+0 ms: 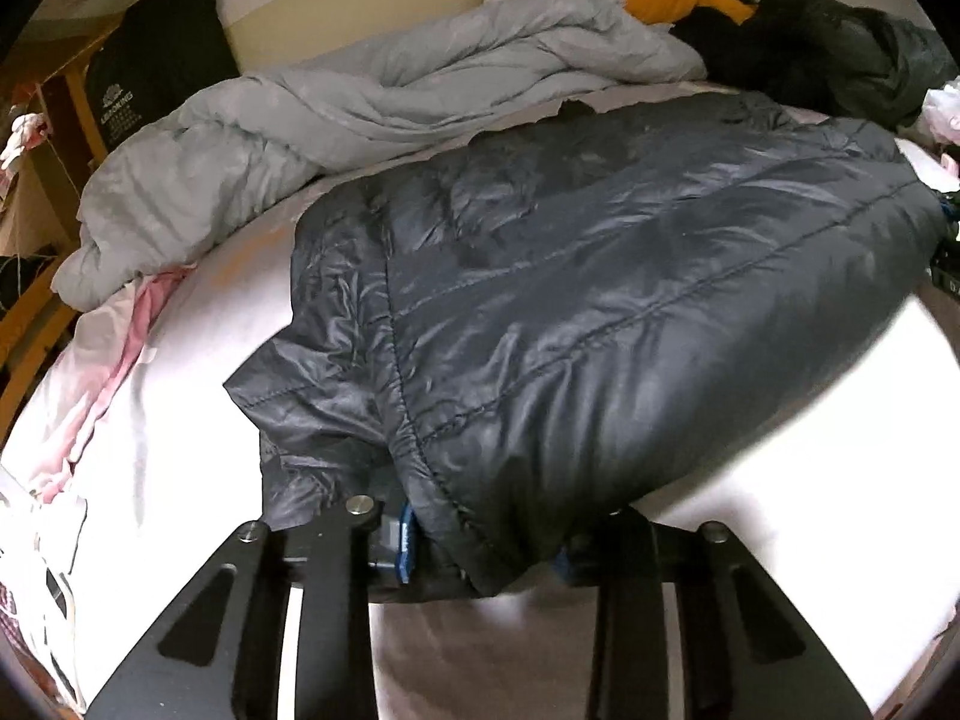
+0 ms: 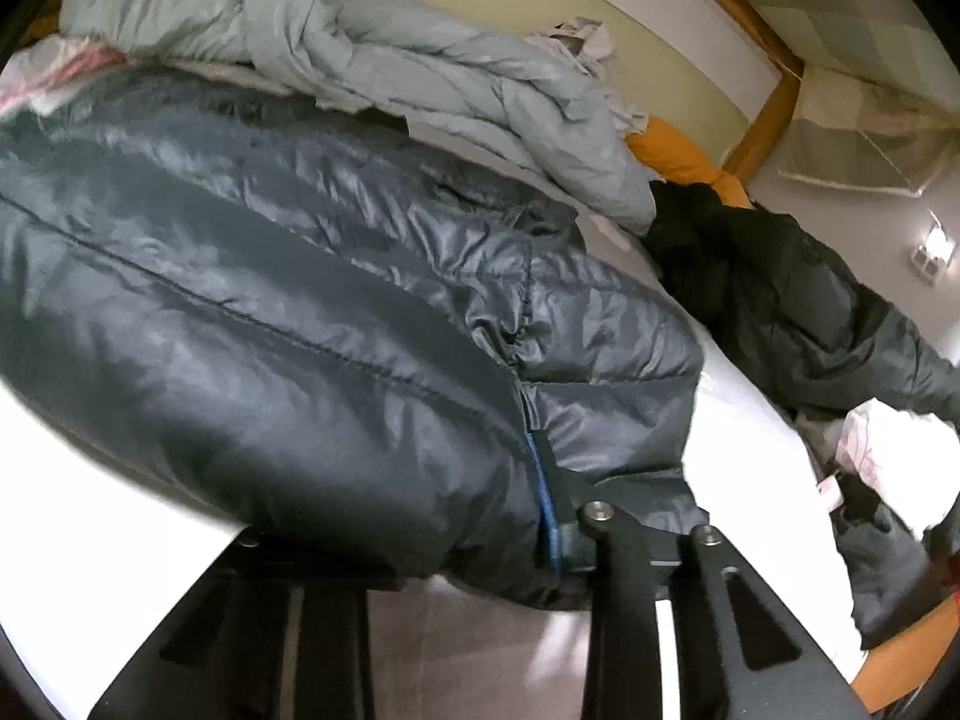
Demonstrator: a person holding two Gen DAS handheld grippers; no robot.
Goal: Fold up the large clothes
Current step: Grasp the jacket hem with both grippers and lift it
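Note:
A dark grey quilted puffer jacket lies spread on the white bed sheet. My left gripper is shut on the jacket's near left corner, with cloth bunched between the blue-padded fingers. The jacket also fills the right wrist view. My right gripper is shut on the jacket's near right edge by the side seam; one blue-padded finger shows, the other is hidden under cloth. The right gripper's tip shows at the far right of the left wrist view.
A crumpled pale grey duvet lies along the far side of the bed. A black coat and an orange cloth sit at the far right. Pink and white cloth lies at the left. A black bag stands by the wooden frame.

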